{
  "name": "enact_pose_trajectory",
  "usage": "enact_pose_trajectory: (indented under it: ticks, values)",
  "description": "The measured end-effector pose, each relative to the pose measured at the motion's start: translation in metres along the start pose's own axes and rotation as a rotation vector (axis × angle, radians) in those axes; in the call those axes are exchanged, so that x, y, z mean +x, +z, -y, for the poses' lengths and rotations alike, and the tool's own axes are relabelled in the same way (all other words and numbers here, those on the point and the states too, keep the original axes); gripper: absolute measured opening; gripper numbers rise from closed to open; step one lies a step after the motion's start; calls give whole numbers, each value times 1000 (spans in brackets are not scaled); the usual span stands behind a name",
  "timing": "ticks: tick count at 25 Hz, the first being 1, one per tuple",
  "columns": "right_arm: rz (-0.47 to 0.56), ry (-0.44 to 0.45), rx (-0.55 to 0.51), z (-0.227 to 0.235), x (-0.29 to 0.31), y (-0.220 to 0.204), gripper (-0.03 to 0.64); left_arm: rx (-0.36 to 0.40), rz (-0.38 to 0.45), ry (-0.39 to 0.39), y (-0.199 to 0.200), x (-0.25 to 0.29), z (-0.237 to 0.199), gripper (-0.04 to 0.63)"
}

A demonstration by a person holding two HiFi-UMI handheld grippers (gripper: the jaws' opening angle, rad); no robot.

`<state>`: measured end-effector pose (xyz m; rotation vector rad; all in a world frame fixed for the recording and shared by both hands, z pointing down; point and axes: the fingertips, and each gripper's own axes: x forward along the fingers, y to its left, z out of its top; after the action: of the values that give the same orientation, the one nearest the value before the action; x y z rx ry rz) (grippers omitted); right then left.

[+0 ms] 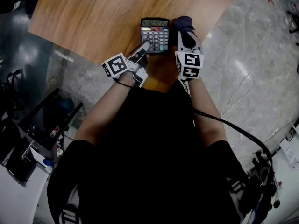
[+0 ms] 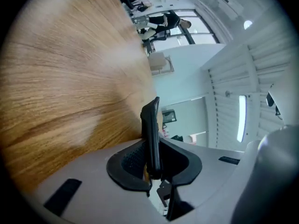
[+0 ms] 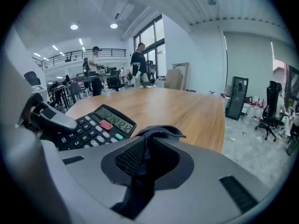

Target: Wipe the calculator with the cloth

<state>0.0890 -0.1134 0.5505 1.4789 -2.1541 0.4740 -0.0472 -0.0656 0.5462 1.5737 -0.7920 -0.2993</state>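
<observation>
Left fingers are clamped on a thin dark slab seen edge-on: that's the calculator, nipped at its near-left corner by the left gripper. On my right gripper the jaws are pinched tight on the dark cloth, which is bunched up and poking out past the tips. The cloth sits just beside the calculator's right edge, by the display end; I can't tell if they touch.

The calculator is over the near corner of the wooden table, keys up. Both table edges are close, one running under my wrists and one just right of the cloth, with grey floor past it. Beyond and to the left there's bare wood, plenty of room to sweep.

A black cable trails off my right arm. A dark equipment rack stands low on my left, well clear. Two people are at desks past the far end, and an office chair stands off right.
</observation>
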Motion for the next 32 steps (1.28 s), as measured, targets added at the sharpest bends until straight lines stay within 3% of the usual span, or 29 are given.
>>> enact_pose_trajectory:
  ticks: [4, 11, 15, 19, 22, 24, 25, 27, 32]
  values:
    - [-62, 9, 15, -2, 6, -13, 46, 123, -38, 68, -3, 2, -5, 74]
    - [-137, 87, 10, -6, 7, -14, 64, 511, -139, 362, -6, -1, -22, 141]
    - [-138, 77, -17, -8, 2, -9, 125, 628, -166, 457, -4, -2, -29, 164]
    - [-91, 46, -35, -14, -14, 9, 137, 786, -193, 520, -2, -12, -31, 175]
    - [2, 22, -21, -21, -37, 40, 135, 935, -142, 510, 9, -20, -13, 170]
    - [114, 11, -20, -27, -59, 68, 111, 1021, -64, 476, 19, -23, 13, 81]
    - [171, 10, -22, -32, -70, 82, 48, 1056, -21, 452, 23, -24, 29, 26]
    - [260, 21, -23, -49, -93, 105, 17, 1105, 55, 381, 28, -30, 64, 8]
    - [377, 45, -72, -111, -153, 135, 15, 1160, 201, 231, 26, -78, 144, 8]
